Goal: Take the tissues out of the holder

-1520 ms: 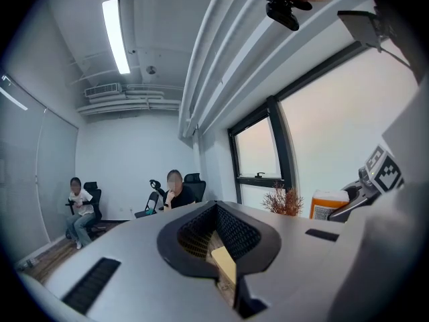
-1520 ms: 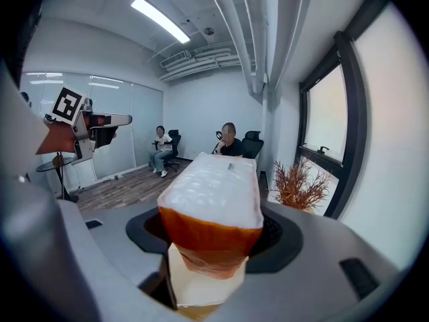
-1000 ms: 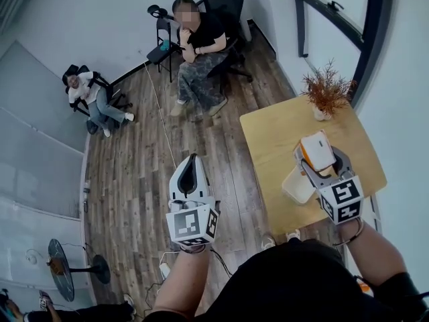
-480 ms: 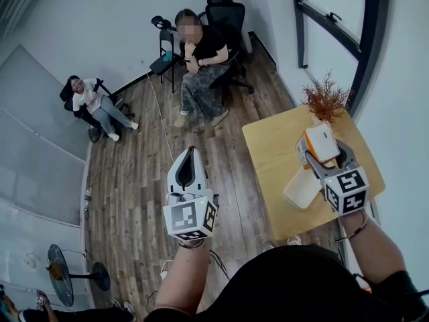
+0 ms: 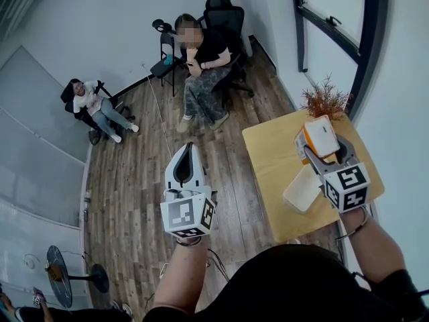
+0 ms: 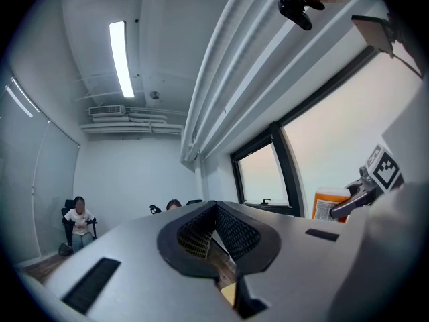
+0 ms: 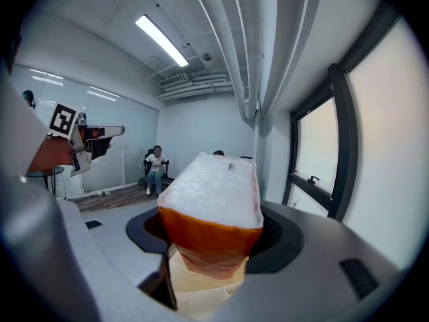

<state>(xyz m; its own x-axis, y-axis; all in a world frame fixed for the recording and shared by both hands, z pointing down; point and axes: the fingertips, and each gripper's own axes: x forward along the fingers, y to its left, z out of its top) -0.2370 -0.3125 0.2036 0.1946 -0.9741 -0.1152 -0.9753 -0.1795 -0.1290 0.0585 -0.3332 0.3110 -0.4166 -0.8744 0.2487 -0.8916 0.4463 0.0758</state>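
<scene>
An orange and white tissue pack is clamped between the jaws of my right gripper, raised above the wooden table. The right gripper view shows the pack filling the gap between the jaws. The white holder lies on the table just below and left of the pack, near the table's left edge. My left gripper hangs over the wooden floor left of the table, jaws together and holding nothing. From the left gripper view, the pack appears at the right.
A dried plant in a pot stands at the table's far edge. Two seated people are on office chairs across the room. A floor fan stands at lower left. A dark-framed window lines the right wall.
My right gripper has lifted the tissue pack slightly higher, widening the gap to the holder. The left gripper stays roughly where it was.
</scene>
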